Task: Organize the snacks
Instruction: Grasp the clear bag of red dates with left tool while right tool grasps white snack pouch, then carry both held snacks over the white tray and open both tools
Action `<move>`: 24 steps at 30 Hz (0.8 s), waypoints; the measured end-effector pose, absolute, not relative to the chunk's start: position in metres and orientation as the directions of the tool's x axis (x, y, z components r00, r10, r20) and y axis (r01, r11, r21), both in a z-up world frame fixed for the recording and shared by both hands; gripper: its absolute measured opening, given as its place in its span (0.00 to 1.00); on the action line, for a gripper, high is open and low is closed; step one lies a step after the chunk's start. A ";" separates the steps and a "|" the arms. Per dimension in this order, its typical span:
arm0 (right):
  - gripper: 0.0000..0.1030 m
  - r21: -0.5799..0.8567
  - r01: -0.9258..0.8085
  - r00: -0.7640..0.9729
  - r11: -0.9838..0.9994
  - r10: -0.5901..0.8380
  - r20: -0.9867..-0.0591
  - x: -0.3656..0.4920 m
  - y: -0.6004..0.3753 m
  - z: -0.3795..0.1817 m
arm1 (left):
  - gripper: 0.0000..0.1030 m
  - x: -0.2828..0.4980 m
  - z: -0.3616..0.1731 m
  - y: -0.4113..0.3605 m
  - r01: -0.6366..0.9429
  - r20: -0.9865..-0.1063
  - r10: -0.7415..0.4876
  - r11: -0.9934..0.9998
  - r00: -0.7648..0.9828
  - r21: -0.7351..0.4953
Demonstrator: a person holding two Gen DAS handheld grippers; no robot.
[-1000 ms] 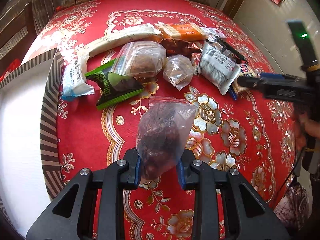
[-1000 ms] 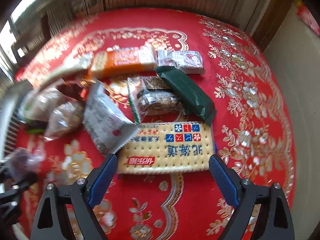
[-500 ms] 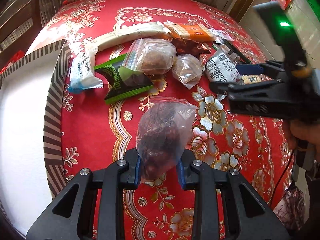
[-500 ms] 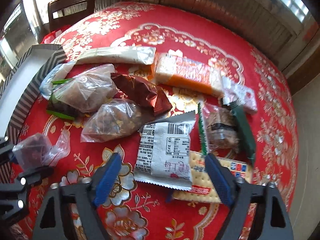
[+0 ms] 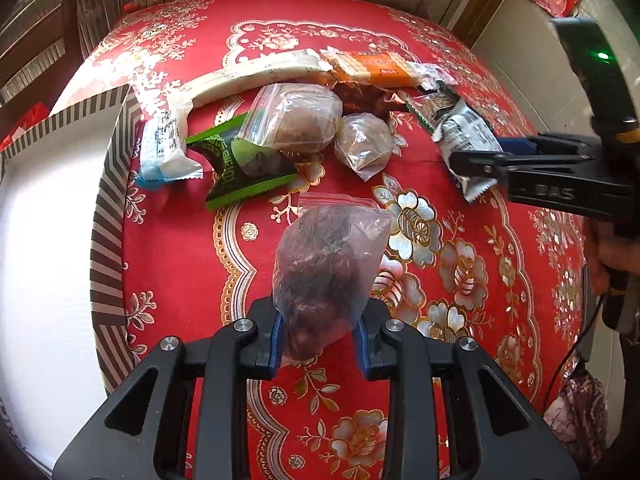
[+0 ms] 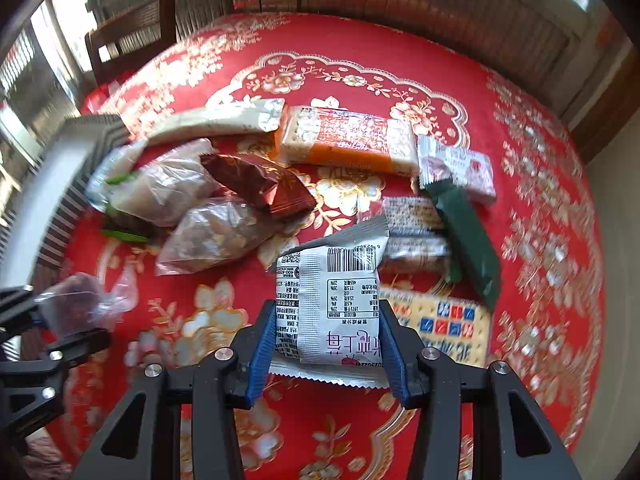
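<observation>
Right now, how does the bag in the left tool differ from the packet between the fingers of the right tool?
The bag is clear plastic showing dark contents; the packet is opaque white with printed text. The bag bulges, the packet is flat. The left tool holds the bag above the cloth; the packet's far end lies on other snacks. Each sits between blue fingers.

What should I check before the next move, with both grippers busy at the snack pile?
1. Left gripper grip on the clear bag of dark snacks: ok, pads pinch its lower end, bag clear of the cloth.
2. Right gripper around the white barcode packet: ok, blue pads flank both sides.
3. Right grip fully tight: cannot tell.
4. Packet free of neighbours: not ok, it overlaps the cracker pack.
5. Striped box open to receive: ok, white interior shows.
6. Grippers apart: ok, neither touches the other.
</observation>
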State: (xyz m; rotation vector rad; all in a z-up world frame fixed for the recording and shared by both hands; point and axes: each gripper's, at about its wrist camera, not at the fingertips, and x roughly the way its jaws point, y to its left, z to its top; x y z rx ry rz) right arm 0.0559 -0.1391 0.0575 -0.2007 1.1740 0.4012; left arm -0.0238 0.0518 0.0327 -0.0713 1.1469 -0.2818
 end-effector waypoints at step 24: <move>0.45 0.143 -0.533 0.278 0.834 0.332 -0.901 0.019 -0.066 0.080 | 0.26 -0.049 0.072 0.110 0.024 -0.865 -0.164 0.985 0.475 -0.174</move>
